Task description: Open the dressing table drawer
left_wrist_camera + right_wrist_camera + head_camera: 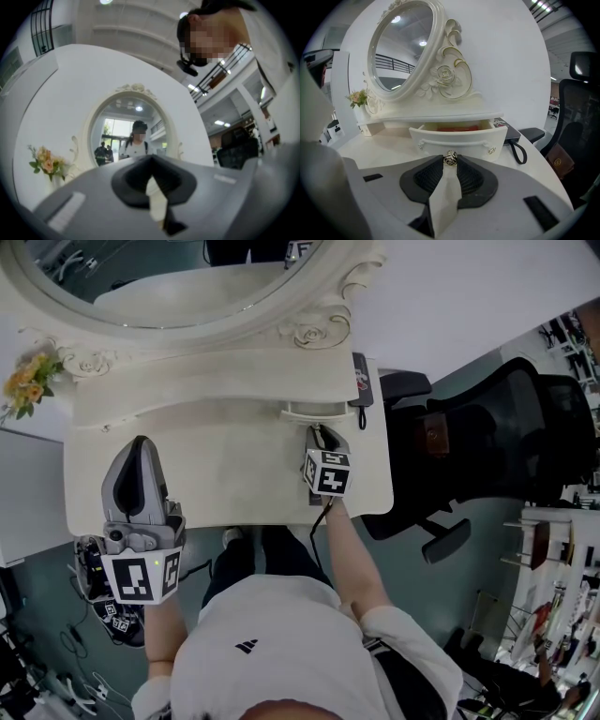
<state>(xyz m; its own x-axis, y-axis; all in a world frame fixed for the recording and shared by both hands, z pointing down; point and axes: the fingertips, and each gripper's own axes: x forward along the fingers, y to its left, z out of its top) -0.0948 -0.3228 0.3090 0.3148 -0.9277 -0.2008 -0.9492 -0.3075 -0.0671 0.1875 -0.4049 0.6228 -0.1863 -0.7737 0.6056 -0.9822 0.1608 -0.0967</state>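
1. My right gripper [450, 160] is clamped on the rose-shaped knob [450, 158] at the middle of the drawer front. Both pads press on the knob's sides.
2. The drawer [457, 140] stands partly out from under the raised shelf of the dressing table [234, 465], on the table's right half. Its front is curved and pale. A red item [457, 127] shows inside, too hidden to identify.
3. In the head view, the right gripper [319, 433] reaches across the tabletop to the drawer [314, 412].
4. My left gripper [141, 442] hangs over the left part of the tabletop, well apart from the drawer. Its jaws are pressed together at the tips, with nothing between them [151, 159].
5. Other findings:
   - The oval mirror [159, 277] is above the shelf.
   - Flowers [28, 381] are at the far left.
   - A dark case [511, 132] with a strap lies just right of the drawer.
   - A black office chair [506, 437] is beside the table.
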